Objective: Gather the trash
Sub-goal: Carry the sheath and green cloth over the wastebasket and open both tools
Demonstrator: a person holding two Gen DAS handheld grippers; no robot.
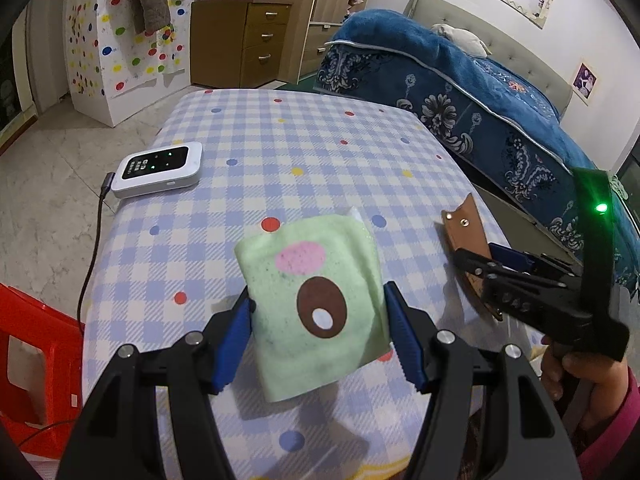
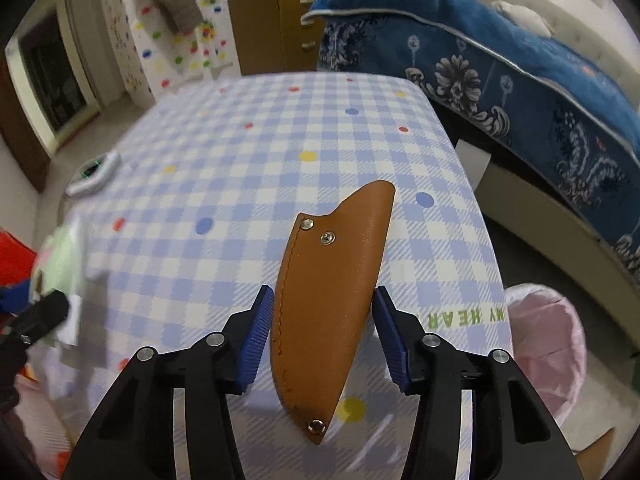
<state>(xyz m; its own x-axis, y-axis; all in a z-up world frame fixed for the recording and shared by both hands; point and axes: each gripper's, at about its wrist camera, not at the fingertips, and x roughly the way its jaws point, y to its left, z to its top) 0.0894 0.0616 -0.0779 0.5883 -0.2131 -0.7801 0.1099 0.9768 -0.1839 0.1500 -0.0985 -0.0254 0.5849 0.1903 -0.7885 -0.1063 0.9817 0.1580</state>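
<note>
A folded green cloth (image 1: 316, 304) with a pink spot and a brown ring lies between the blue pads of my left gripper (image 1: 320, 332); the pads touch both its sides and it seems lifted off the checked table (image 1: 280, 152). A brown leather sheath (image 2: 328, 292) stands between the pads of my right gripper (image 2: 320, 332), which grip its sides. The sheath (image 1: 464, 232) and right gripper (image 1: 472, 260) also show in the left wrist view. The cloth (image 2: 60, 256) is blurred at the left of the right wrist view.
A white device (image 1: 160, 168) with a cable lies at the table's left edge. A red stool (image 1: 32, 360) stands left of the table. A bin with a pink bag (image 2: 548, 344) stands at the right. A blue-covered bed (image 1: 480, 100) is behind it.
</note>
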